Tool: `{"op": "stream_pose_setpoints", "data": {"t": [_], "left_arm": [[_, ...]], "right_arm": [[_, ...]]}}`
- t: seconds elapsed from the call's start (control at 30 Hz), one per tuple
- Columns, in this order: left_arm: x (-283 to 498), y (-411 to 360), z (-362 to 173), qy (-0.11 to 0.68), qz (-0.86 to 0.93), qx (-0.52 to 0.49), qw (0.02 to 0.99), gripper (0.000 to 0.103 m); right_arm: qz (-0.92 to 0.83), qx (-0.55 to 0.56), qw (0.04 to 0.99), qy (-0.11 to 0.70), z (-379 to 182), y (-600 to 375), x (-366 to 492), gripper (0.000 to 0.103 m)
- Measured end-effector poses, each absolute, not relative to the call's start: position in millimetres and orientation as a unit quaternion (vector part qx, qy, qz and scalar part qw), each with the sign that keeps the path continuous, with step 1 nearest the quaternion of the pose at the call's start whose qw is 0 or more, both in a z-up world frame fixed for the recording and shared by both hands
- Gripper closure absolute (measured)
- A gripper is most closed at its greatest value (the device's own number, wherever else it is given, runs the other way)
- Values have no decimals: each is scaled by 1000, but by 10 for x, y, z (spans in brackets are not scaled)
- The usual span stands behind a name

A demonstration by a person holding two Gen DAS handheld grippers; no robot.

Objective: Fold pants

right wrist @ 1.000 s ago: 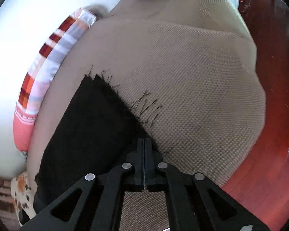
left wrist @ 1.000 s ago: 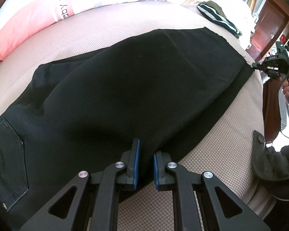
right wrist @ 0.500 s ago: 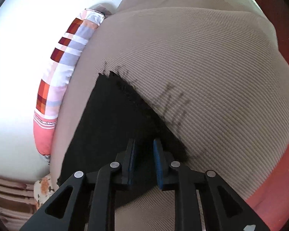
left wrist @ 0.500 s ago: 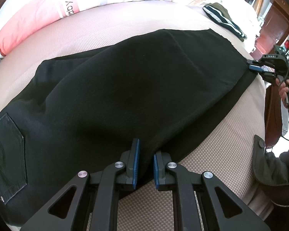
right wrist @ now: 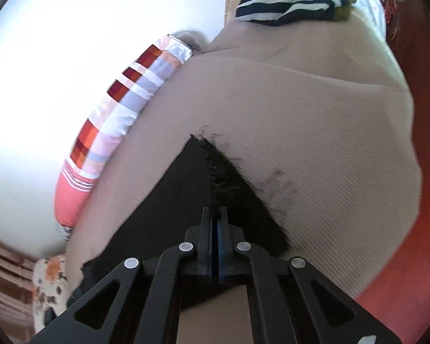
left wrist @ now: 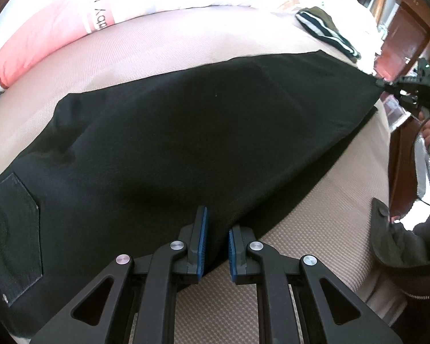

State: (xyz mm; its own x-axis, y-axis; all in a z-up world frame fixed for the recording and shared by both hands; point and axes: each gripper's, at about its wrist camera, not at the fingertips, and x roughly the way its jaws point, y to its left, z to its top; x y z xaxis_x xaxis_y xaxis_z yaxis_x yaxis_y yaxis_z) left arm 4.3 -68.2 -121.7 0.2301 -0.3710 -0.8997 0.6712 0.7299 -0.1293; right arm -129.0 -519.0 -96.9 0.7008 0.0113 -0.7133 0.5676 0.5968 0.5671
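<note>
The black pants [left wrist: 186,132] are spread on the bed [left wrist: 315,246], one leg folded over the other. The frayed hem is pinched by the right gripper [right wrist: 215,223], fingers together. The near fold edge is straddled by the left gripper [left wrist: 216,238], fingers apart, cloth between. Lengthwise folding appears in hand; next, probably, the left gripper must be closed and the hem carried toward the waist.

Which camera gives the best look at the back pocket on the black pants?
The left wrist view. The back pocket shows there at the lower left edge of the black pants, with its stitched outline visible. The right wrist view shows only the frayed hem end, pinched in the right gripper; no pocket appears.
</note>
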Motion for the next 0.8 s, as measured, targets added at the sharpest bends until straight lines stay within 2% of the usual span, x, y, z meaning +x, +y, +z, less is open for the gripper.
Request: {"op": "stream_pose_setpoints", "data": {"t": [0.17,0.53,0.73,0.77,0.8], "left_arm": [[0,-710,-1236,514,-351,172,764,90],[9,-727,-1267,513,-365,175,757,90],[93,-665,-1174,538,-362,128,750,80],[120,-628,-1132,544,-365,109,748,78],[146,-589,-1081,545,-370,92,747,72]], "right_arm": [[-198,428,795,383,-1324,-5228,-1397,101],[-217,403,798,393,-1357,-5192,-1376,101],[-216,400,792,407,-1372,-5204,-1381,100],[-218,395,792,411,-1360,-5199,-1385,99],[-222,389,792,414,-1345,-5188,-1381,93]]}}
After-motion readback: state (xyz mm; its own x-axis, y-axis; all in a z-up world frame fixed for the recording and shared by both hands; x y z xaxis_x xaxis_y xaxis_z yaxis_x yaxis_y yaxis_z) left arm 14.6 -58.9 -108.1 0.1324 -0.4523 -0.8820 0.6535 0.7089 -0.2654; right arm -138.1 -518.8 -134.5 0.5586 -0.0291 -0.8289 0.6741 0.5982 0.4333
